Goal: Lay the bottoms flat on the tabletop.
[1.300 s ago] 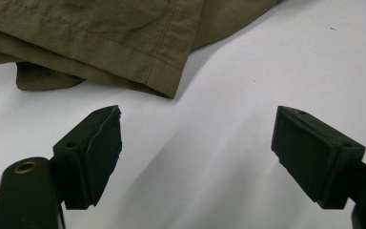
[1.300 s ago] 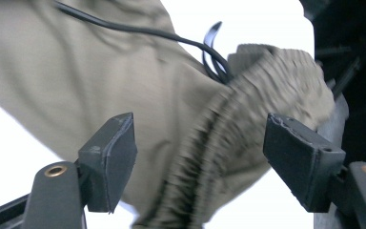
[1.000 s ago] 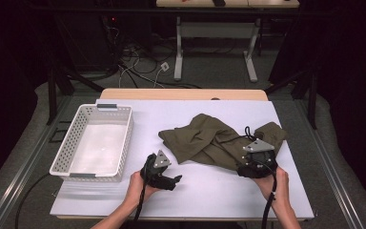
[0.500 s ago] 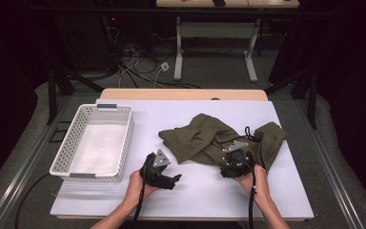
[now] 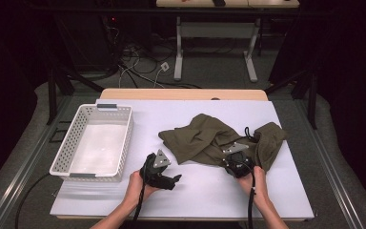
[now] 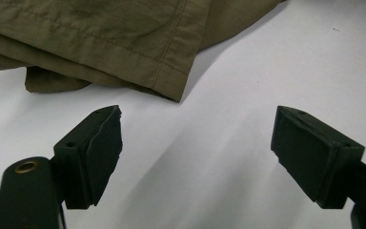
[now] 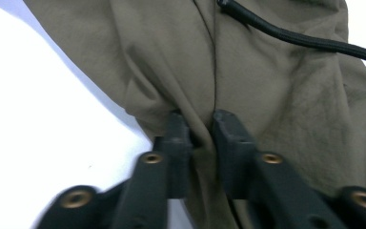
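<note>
Olive garment is lying crumpled on the white table, right of the white basket. Right gripper has its jaws pinched tight on a fold of the cloth. Left gripper sits just short of the hem, jaws spread wide, holding nothing

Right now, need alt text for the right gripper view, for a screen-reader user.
The right claw has its two black jaws pinched shut on a fold of the crumpled olive-green fabric garment, which lies on the white table surface. A black braided cord runs across the cloth at upper right.
</note>
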{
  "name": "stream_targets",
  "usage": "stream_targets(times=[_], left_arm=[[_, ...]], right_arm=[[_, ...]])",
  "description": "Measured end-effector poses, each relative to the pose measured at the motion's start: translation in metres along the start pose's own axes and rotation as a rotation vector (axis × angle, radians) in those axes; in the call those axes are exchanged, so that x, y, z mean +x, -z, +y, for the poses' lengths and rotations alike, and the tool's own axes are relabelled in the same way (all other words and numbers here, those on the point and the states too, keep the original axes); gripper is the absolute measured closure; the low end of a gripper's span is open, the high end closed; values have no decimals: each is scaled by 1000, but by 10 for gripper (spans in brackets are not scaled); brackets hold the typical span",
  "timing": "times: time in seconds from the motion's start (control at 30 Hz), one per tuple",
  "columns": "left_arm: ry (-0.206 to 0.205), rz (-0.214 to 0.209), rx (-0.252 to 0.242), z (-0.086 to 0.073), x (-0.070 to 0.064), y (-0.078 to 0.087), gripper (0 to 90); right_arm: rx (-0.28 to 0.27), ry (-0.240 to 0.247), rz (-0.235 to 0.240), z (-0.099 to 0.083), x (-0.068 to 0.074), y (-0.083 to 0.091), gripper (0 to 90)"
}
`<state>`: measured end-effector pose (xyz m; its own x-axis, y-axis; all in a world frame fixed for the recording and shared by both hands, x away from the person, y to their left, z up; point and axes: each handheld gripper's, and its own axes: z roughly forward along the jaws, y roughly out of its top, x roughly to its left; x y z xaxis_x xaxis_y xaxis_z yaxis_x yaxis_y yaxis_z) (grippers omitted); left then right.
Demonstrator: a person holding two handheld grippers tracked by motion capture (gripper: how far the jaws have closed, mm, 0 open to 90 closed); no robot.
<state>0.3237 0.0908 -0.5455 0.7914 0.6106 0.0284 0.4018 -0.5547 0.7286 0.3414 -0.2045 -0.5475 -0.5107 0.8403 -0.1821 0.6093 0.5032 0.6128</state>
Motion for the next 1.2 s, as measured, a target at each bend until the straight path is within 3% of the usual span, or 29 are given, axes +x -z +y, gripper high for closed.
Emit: stream_targets(times=[0.13, 0.37, 0.57, 0.63, 0.7, 0.73, 0.87, 0.97, 1.2], left_arm=[[-1, 4, -2, 0, 1, 1, 180], [6, 3, -4, 0, 2, 2, 180], [5, 8, -8, 0, 2, 2, 180], [5, 4, -7, 0, 2, 2, 180], [1, 4, -7, 0, 1, 2, 180], [0, 4, -8, 0, 1, 2, 180], [2, 3, -8, 0, 1, 1, 179], [3, 4, -8, 0, 1, 2, 179], [-1, 14, -12, 1, 1, 1, 179]], right_arm=[[-2, 8, -8, 0, 1, 2, 886], [-13, 19, 17, -1, 4, 17, 894], [19, 46, 108, -12, 8, 38, 894], [24, 47, 117, -14, 7, 40, 874], [6, 30, 127, -13, 4, 41, 729], [-11, 23, 120, -11, 3, 44, 629], [-48, 11, 51, -9, -3, 57, 458], [-36, 4, -9, -12, -9, 62, 438], [30, -65, -118, -32, -38, 58, 440]])
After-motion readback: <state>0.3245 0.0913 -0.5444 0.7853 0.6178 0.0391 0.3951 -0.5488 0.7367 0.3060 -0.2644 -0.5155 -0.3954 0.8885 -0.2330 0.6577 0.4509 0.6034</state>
